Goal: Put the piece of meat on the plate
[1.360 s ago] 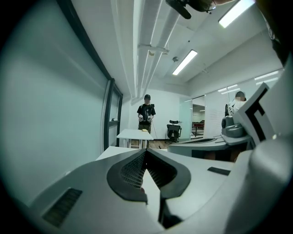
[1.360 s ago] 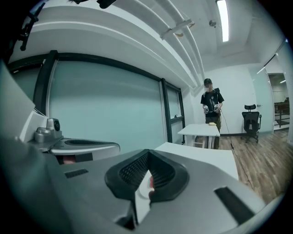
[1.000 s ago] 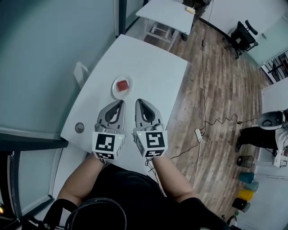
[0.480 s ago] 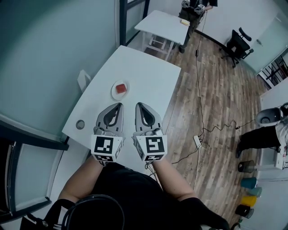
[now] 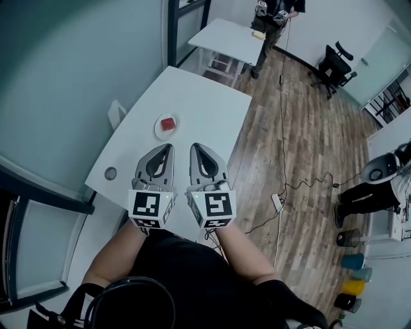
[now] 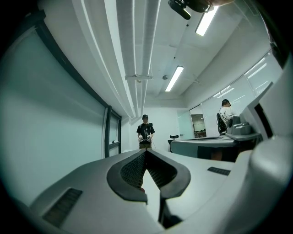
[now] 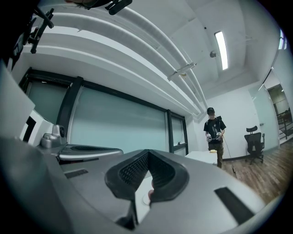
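A red piece of meat lies on a small white plate on the white table. In the head view my left gripper and right gripper hover side by side above the table's near half, short of the plate and pointing level. Both are shut with nothing between the fingers. In the right gripper view the plate and a bit of the meat peek through the gap under the closed jaws. The left gripper view looks across the room over its own closed jaws.
A round hole sits near the table's left front corner, and a white chair stands at its left edge. A second white table with a person stands beyond. A cable and power strip lie on the wooden floor.
Both grippers have risen and drawn back together, still shut. The table and the plate with the meat now look smaller and farther off.
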`<action>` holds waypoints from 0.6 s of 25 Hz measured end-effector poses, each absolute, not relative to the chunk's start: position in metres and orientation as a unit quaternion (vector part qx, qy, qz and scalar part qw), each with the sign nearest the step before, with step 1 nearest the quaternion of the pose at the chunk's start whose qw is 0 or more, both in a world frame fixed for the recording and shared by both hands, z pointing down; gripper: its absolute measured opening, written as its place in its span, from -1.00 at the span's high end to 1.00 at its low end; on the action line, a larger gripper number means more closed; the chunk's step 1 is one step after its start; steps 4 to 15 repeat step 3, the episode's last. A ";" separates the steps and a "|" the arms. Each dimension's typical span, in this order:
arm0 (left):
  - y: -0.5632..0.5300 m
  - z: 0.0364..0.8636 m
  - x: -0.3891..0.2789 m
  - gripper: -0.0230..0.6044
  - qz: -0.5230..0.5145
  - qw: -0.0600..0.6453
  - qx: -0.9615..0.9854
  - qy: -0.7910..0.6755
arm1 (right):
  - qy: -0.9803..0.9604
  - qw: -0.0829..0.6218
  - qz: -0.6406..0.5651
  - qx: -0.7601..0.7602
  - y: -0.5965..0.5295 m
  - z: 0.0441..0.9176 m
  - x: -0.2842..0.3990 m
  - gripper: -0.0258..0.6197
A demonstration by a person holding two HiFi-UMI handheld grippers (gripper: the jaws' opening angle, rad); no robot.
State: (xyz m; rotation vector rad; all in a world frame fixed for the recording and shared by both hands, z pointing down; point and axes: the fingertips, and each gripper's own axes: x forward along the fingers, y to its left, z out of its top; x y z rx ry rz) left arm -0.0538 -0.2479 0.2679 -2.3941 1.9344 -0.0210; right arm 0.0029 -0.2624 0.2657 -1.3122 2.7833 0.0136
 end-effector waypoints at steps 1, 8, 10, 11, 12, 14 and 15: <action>-0.248 0.267 -0.054 0.92 -0.007 0.033 -0.777 0.629 | 0.904 0.033 0.005 -0.426 -0.263 0.265 0.003 0.91; -0.248 0.267 -0.054 0.92 -0.007 0.033 -0.775 0.631 | 0.904 0.034 0.007 -0.426 -0.264 0.263 0.004 0.91; -0.248 0.267 -0.054 0.92 -0.007 0.033 -0.775 0.631 | 0.904 0.034 0.007 -0.426 -0.264 0.263 0.004 0.91; -0.248 0.267 -0.054 0.92 -0.007 0.033 -0.775 0.631 | 0.904 0.034 0.007 -0.426 -0.264 0.263 0.004 0.91; -0.248 0.267 -0.054 0.92 -0.007 0.033 -0.775 0.631 | 0.904 0.034 0.007 -0.426 -0.264 0.263 0.004 0.91; -0.248 0.267 -0.054 0.92 -0.007 0.033 -0.775 0.631 | 0.904 0.034 0.007 -0.426 -0.264 0.263 0.004 0.91; -0.248 0.267 -0.054 0.92 -0.007 0.033 -0.775 0.631 | 0.904 0.034 0.007 -0.426 -0.264 0.263 0.004 0.91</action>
